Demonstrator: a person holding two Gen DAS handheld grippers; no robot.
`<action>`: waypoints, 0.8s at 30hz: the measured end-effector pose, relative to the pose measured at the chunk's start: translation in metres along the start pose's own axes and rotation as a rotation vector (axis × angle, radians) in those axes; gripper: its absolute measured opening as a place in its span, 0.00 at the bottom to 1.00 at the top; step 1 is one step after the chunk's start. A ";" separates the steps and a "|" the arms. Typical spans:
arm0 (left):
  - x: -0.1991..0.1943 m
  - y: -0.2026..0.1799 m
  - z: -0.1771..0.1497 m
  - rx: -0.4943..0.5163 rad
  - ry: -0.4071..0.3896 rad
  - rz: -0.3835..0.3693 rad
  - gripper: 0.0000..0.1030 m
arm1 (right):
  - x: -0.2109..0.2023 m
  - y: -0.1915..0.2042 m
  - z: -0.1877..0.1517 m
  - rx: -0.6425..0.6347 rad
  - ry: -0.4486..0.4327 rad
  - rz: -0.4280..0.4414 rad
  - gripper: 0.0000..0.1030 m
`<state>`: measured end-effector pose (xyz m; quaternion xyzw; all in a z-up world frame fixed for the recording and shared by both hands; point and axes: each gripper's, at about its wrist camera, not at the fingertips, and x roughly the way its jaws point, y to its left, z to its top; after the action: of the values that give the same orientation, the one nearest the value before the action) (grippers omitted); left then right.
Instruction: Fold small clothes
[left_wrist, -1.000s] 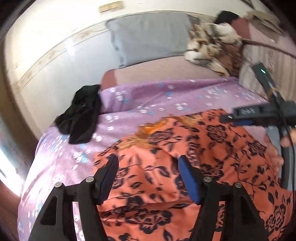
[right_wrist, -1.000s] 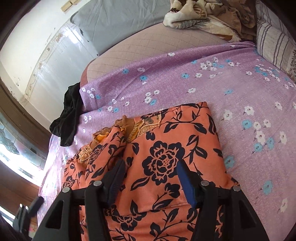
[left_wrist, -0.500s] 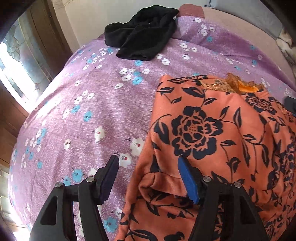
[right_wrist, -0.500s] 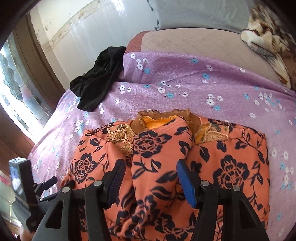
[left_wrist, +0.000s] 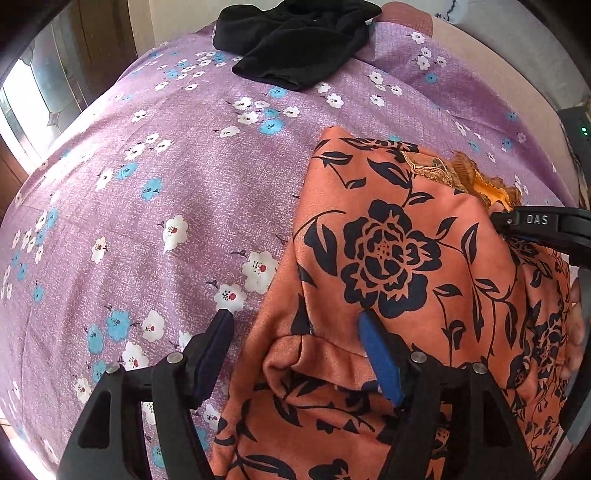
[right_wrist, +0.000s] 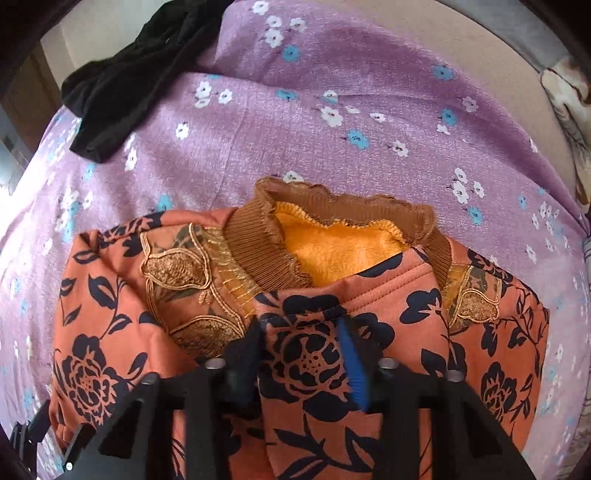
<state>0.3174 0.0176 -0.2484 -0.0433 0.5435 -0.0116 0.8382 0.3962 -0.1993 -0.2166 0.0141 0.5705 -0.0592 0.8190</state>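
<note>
An orange garment with black flowers lies on the purple flowered bedsheet. In the right wrist view its brown ribbed collar with yellow fleece lining points away from me. My left gripper is open over the garment's left edge, where a folded sleeve cuff bulges between the fingers. My right gripper is narrowed around a fold of the orange fabric just below the collar. The right gripper also shows at the right edge of the left wrist view.
A black garment lies crumpled at the far left end of the bed; it also shows in the right wrist view. A beige mattress edge lies beyond the sheet. A wooden door and window stand left.
Both grippers have moved closer to the garment. The right gripper has narrowed from wide open onto a fold below the collar. The left gripper has shifted slightly along the left edge.
</note>
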 end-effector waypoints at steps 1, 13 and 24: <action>0.000 0.000 0.000 -0.002 0.000 -0.001 0.69 | -0.005 -0.005 -0.001 0.007 -0.010 0.014 0.14; -0.003 0.000 -0.008 0.001 -0.022 0.023 0.71 | -0.069 -0.135 -0.067 0.263 -0.127 0.091 0.08; -0.011 -0.012 -0.013 0.090 -0.087 0.130 0.75 | -0.051 -0.227 -0.172 0.540 -0.106 0.212 0.08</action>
<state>0.3013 0.0061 -0.2426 0.0293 0.5071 0.0202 0.8611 0.1928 -0.4047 -0.2183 0.2881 0.4857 -0.1237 0.8160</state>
